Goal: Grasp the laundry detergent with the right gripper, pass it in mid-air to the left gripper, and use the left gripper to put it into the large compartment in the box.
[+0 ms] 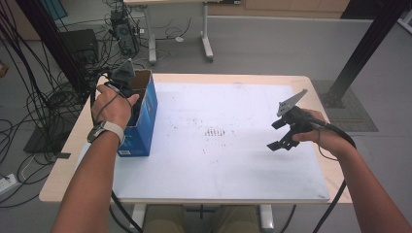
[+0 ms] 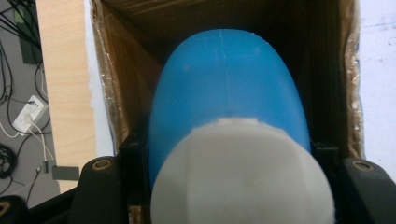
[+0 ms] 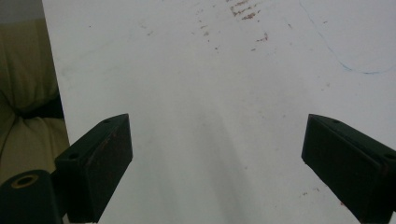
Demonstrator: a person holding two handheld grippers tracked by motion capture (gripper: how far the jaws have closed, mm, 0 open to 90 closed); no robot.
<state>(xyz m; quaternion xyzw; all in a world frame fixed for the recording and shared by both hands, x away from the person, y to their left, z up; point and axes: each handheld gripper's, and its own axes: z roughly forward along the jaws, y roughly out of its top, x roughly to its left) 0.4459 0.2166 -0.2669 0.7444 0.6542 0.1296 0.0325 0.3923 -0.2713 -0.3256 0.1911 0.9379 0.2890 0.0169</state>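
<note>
Blue bottle (image 2: 224, 88) gripped in left fingers (image 2: 140, 154), inside cardboard box (image 2: 116, 93); right fingers (image 3: 98, 163) wide.

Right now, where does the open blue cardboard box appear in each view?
High view: open blue cardboard box at the table's left edge, left gripper over its mouth.
Left gripper view: brown inner walls around a held blue bottle.
Right gripper view: absent.
Shared landmark: white board.

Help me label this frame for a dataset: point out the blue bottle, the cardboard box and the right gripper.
blue bottle (image 2: 224, 79): left gripper view, on its blue body.
cardboard box (image 1: 145, 114): high view, on its blue outer side.
right gripper (image 1: 276, 134): high view, midway between its fingertips.
</note>
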